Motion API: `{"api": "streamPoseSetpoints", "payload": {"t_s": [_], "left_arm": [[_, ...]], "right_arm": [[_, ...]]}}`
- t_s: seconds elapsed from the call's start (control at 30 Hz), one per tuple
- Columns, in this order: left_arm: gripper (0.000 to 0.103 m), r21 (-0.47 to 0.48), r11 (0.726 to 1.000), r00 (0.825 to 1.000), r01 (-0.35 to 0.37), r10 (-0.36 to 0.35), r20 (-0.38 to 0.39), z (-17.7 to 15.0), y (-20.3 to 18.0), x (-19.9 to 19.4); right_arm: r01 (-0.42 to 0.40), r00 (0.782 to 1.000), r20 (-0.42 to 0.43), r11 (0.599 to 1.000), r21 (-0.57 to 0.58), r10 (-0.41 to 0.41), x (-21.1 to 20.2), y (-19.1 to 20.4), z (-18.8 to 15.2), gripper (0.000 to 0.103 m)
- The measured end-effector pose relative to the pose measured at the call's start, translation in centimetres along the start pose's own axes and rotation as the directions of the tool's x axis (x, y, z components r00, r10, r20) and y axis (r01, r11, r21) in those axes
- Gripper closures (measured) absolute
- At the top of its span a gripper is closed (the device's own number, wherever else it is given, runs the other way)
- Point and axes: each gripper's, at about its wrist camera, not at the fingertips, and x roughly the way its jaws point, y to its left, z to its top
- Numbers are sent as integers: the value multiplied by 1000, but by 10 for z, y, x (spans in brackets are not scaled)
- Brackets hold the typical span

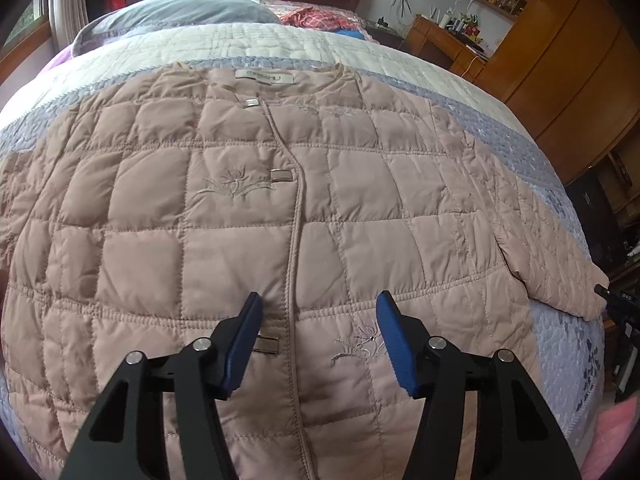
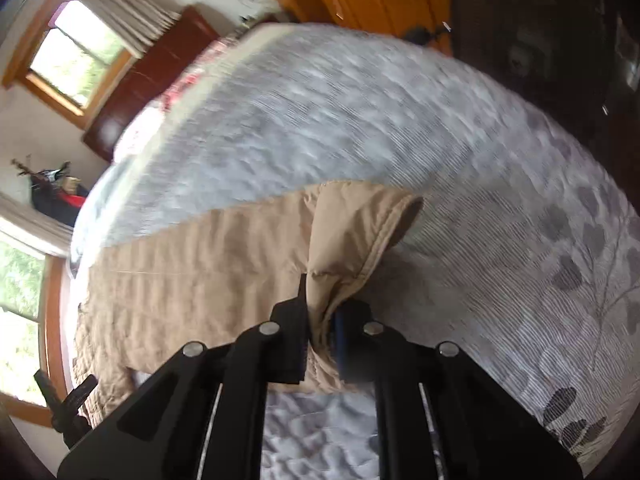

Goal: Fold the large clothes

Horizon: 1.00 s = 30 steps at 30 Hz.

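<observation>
A pale pink quilted jacket (image 1: 224,208) lies flat, front up, on the bed, collar at the far side. My left gripper (image 1: 318,312) hovers open above the jacket's front placket near the hem, holding nothing. Its right sleeve (image 1: 560,264) stretches out to the bed's right edge. My right gripper (image 2: 320,312) is shut on the sleeve cuff (image 2: 356,240) and lifts it a little off the bedspread; this view is blurred. The right gripper's tip (image 1: 604,292) shows at the sleeve end in the left wrist view.
A grey-lilac quilted bedspread (image 1: 560,344) covers the bed. Pillows (image 1: 180,12) and red clothes (image 1: 316,18) lie at the headboard. A wooden wardrobe (image 1: 568,64) and desk (image 1: 444,44) stand to the right. Windows (image 2: 76,56) are on the far wall.
</observation>
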Motion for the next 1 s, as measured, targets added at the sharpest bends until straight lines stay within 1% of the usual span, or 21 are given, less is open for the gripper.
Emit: {"api": "streamPoseSetpoints", "payload": {"t_s": [0.07, 0.1, 0.13, 0.2, 0.23, 0.27, 0.3, 0.33, 0.37, 0.4, 0.47, 0.5, 0.57, 0.6, 0.67, 0.73, 0.87, 0.97, 1.0], "left_arm": [[44, -3, 1000, 1000, 3, -3, -2, -2, 3, 0], [45, -4, 1000, 1000, 7, -7, -4, -3, 5, 1], [45, -6, 1000, 1000, 9, -9, -4, -4, 7, 2], [47, -6, 1000, 1000, 8, -8, -1, -5, 8, 1], [47, -4, 1000, 1000, 8, -8, -2, -5, 9, 0], [48, -4, 1000, 1000, 10, -10, -3, -5, 10, -4], [48, -5, 1000, 1000, 14, -14, -2, -6, 12, -7], [48, -4, 1000, 1000, 15, -15, 4, -6, 14, -12], [48, 0, 1000, 1000, 8, -8, 13, -7, 15, -15], [48, 7, 1000, 1000, -2, 2, 20, -7, 16, -17], [48, 12, 1000, 1000, -10, 9, 28, -8, 18, -23], [48, 13, 1000, 1000, -8, 8, 30, -8, 20, -26], [48, 17, 1000, 999, -15, 14, 37, -9, 23, -29], [48, 18, 1000, 999, -19, 19, 41, -9, 25, -30], [48, 13, 1000, 999, -20, 20, 42, -8, 31, -32], [48, 6, 1000, 999, -22, 21, 44, -9, 37, -34], [48, 0, 1000, 999, -28, 28, 42, -9, 45, -34], [48, 4, 1000, 999, -29, 29, 42, -9, 47, -33], [48, 3, 1000, 999, -27, 27, 42, -8, 47, -32]], "right_arm": [[31, 1000, 2, 999, 22, -31, 0, -1, 0, 96], [85, 996, -15, 996, 33, -85, 3, -3, -1, 96], [168, 985, -45, 985, 45, -166, 9, -6, -2, 96], [162, 986, -61, 984, 79, -158, 12, -6, -3, 97], [158, 987, -40, 984, 81, -155, 7, 0, -3, 97], [129, 992, -14, 989, 74, -129, -1, 9, -4, 97], [55, 998, 24, 996, 63, -57, -14, 26, -4, 97], [-6, 999, 41, 999, 45, 4, -22, 40, -4, 97], [-66, 996, 59, 998, 13, 65, -32, 58, -5, 97], [-107, 991, 73, 994, -28, 109, -40, 79, -7, 97], [-160, 983, 70, 976, -147, 172, -50, 141, -12, 97], [-169, 981, 58, 969, -182, 183, -47, 162, -13, 97], [-196, 978, 8, 940, -280, 207, -33, 223, -22, 97], [-200, 979, -24, 924, -325, 204, -21, 252, -29, 97], [-202, 979, -68, 898, -391, 190, 0, 294, -42, 97], [-230, 973, -128, 866, -444, 193, 29, 337, -59, 97], [-245, 966, -203, 820, -518, 160, 79, 396, -91, 97], [-264, 955, -259, 803, -535, 141, 108, 416, -110, 97], [-269, 952, -273, 797, -540, 136, 113, 420, -116, 93]]}}
